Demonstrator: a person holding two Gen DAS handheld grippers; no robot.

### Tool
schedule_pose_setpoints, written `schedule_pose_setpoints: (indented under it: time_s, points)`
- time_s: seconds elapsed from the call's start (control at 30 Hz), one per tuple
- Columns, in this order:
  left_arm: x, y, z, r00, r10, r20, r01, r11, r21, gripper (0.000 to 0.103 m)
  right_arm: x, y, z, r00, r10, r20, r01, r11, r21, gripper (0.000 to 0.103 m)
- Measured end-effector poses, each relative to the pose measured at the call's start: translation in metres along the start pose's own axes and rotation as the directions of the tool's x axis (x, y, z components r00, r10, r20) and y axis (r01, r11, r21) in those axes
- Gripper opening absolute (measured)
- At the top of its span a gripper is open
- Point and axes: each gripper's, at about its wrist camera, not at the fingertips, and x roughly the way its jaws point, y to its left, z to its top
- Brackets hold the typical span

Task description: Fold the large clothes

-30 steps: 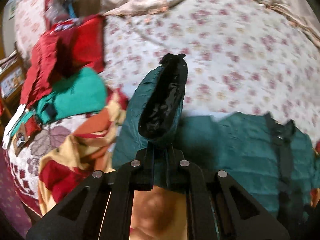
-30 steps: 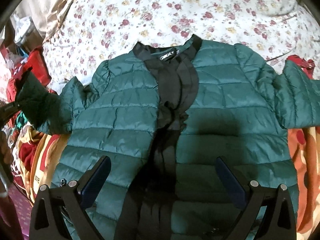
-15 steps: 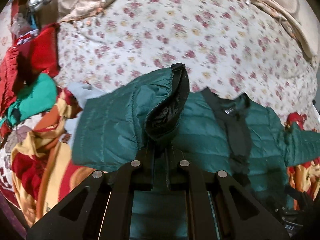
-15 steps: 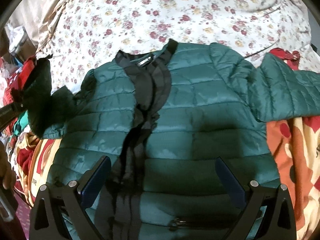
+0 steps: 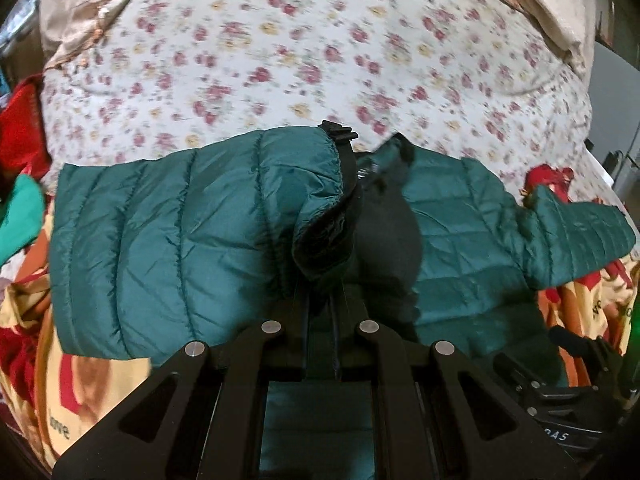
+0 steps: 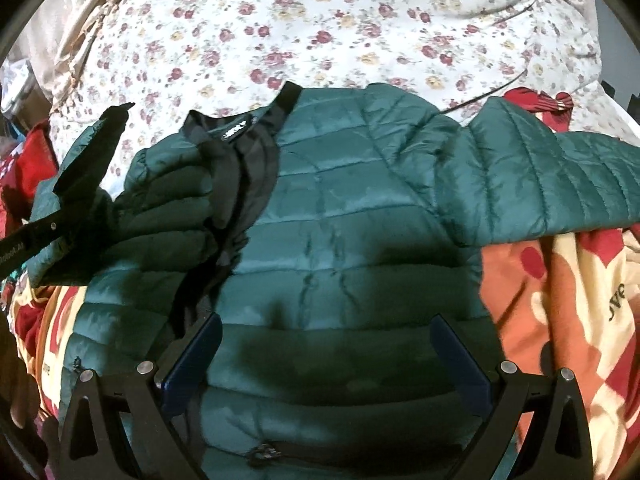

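Printed "love" [image 5: 59,429] low on the left of the blanket [image 5: 100,384]; collar label [image 6: 234,131] too blurred to read. Left gripper [image 5: 322,276] pressed together on the sleeve cuff [image 5: 326,236], angled downward, sleeve lifted over the jacket [image 6: 360,220] spread front-up on the bed [image 6: 320,20]. Right gripper [image 6: 324,364] spread wide above the jacket's lower front, gripping nothing.

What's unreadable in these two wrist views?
- Jacket hem: cut off at the bottom edge of the right wrist view, behind the open right tongs.
- Collar label: too small and blurred to read.
- Left tongs tips: buried in the sleeve cuff they grip.
- Floral bedspread: motion-blurred in the left wrist view.
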Motion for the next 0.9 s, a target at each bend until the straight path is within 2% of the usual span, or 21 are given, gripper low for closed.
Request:
schedule_pose_setpoints:
  time_s: [0.23,0.47,0.53,0.57,0.6,0.63,0.7,0.77,0.9]
  points:
    - [0.027,-0.024,-0.005,0.998,-0.027,-0.048,0.029,0.999,0.036,0.007,0.009,-0.014,0.004,1.0,-0.003,-0.018,0.003,1.0,0.024,0.103]
    - [0.076,-0.026,-0.035,0.99,0.009,-0.143,-0.003,0.999,0.043,0.009,0.006,-0.024,0.001,1.0,-0.013,-0.021,0.014,0.999,0.042,0.103]
    - [0.084,-0.021,-0.044,0.986,-0.028,-0.164,0.029,1.0,0.006,0.013,0.003,-0.025,0.001,1.0,0.003,-0.021,-0.002,0.999,0.053,0.103]
    - [0.083,-0.019,-0.046,0.986,-0.053,-0.161,0.053,0.999,-0.006,0.02,0.001,-0.024,0.001,1.0,0.004,-0.02,-0.003,0.998,0.056,0.103]
    - [0.081,-0.017,-0.047,0.984,-0.087,-0.156,0.085,0.996,-0.018,0.031,-0.002,-0.022,0.002,1.0,0.004,-0.015,-0.003,0.999,0.053,0.103]
    - [0.074,-0.013,-0.048,0.979,-0.131,-0.153,0.129,0.991,-0.029,0.038,-0.004,-0.02,0.002,1.0,0.003,-0.012,-0.003,0.999,0.047,0.103]
    - [0.059,-0.009,-0.048,0.976,-0.168,-0.14,0.165,0.986,-0.033,0.056,-0.008,-0.013,0.004,1.0,0.01,-0.004,-0.009,0.999,0.032,0.103]
    - [0.034,-0.004,-0.049,0.979,-0.175,-0.102,0.174,0.985,-0.015,0.062,-0.01,-0.007,0.005,0.999,0.037,-0.001,-0.037,0.999,0.026,0.103]
    - [-0.01,0.02,-0.049,0.988,-0.136,-0.067,0.138,0.99,0.029,0.064,-0.005,0.013,0.008,0.988,0.154,-0.012,-0.154,0.988,0.018,0.103]
